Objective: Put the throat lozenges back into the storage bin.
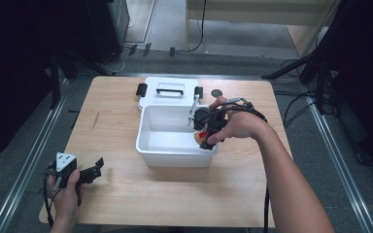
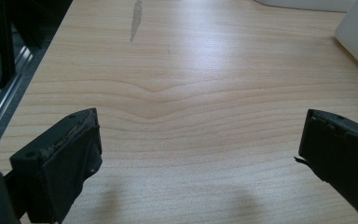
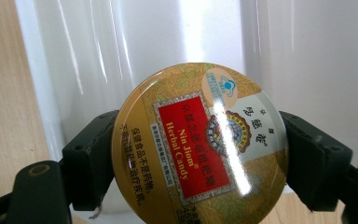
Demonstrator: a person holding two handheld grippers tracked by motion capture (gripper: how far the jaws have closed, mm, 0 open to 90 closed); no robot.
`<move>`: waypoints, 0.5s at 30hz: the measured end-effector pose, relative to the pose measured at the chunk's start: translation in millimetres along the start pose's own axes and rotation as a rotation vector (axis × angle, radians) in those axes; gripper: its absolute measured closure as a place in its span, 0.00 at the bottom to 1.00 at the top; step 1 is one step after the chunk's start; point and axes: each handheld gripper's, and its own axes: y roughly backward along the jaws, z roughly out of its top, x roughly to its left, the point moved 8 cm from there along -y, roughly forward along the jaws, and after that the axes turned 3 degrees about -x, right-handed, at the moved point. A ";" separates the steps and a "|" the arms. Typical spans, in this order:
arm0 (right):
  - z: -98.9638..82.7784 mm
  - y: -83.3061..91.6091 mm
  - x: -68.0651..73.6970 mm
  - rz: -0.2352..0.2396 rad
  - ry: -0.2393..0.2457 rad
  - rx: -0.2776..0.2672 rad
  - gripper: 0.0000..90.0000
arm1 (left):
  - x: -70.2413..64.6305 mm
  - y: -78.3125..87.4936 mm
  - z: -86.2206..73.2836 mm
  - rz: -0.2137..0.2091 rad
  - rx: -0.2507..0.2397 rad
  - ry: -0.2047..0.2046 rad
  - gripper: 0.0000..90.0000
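Over the white bin's near right corner (image 1: 209,148) | round candy tin (image 3: 200,144) is clamped between the right gripper's (image 1: 205,132) jaws, label legible in the right gripper view | left gripper (image 1: 85,172) held wide apart over bare desk (image 2: 177,93), near left | lid (image 1: 170,92) lies behind bin.

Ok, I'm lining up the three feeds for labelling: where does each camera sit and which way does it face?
High view: above the person's side, looking forward and down on the table; shows both forearms, left gripper, white bin.
Left gripper view: on the left gripper, facing bare tabletop between open jaws.
Right gripper view: on the right gripper, facing into the bin, jaws clamping a candy tin.
Shared: the tin and bin show in the high and right gripper views.
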 end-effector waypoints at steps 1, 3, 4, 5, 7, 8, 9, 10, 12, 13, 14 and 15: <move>-0.6 -1.5 0.1 0.003 -0.008 0.003 0.23 | 0.0 0.0 0.0 0.000 0.000 0.000 0.00; -0.8 -2.0 0.2 0.001 -0.011 0.005 0.23 | 0.0 0.0 0.0 0.001 -0.001 -0.001 0.00; 0.7 -3.9 -1.7 -0.004 0.004 -0.009 0.23 | 0.0 -0.1 0.0 0.001 -0.001 -0.001 0.00; 0.8 -4.1 -0.5 -0.004 -0.022 0.002 0.23 | 0.0 0.0 0.0 0.001 -0.001 -0.002 0.00; 2.3 -5.4 -1.3 -0.003 -0.007 -0.011 0.23 | 0.0 0.0 0.0 0.001 -0.001 -0.002 0.00; 3.6 -6.2 -1.2 -0.004 -0.001 -0.010 0.23 | 0.0 0.0 0.0 0.001 -0.001 -0.002 0.00; 4.4 -6.7 -0.7 -0.001 -0.001 -0.012 0.23 | 0.0 0.0 0.0 0.002 -0.001 -0.001 0.00; 5.2 -7.2 -0.4 -0.001 -0.001 -0.011 0.23 | 0.2 0.0 0.1 0.002 -0.001 -0.003 0.00; 8.4 -10.0 0.6 0.005 0.004 -0.022 0.23 | -0.1 0.0 0.0 0.001 0.000 0.001 0.00; 8.4 -10.0 0.6 0.005 0.004 -0.022 0.23 | -0.1 0.0 -0.1 0.000 0.000 0.002 0.00; 9.1 -10.7 0.5 0.006 0.009 -0.026 0.23 | 0.0 0.0 -0.1 0.000 0.000 0.002 0.00; 10.6 -11.8 1.3 0.012 0.009 -0.037 0.23 | 0.0 0.0 0.0 -0.001 -0.001 0.003 0.00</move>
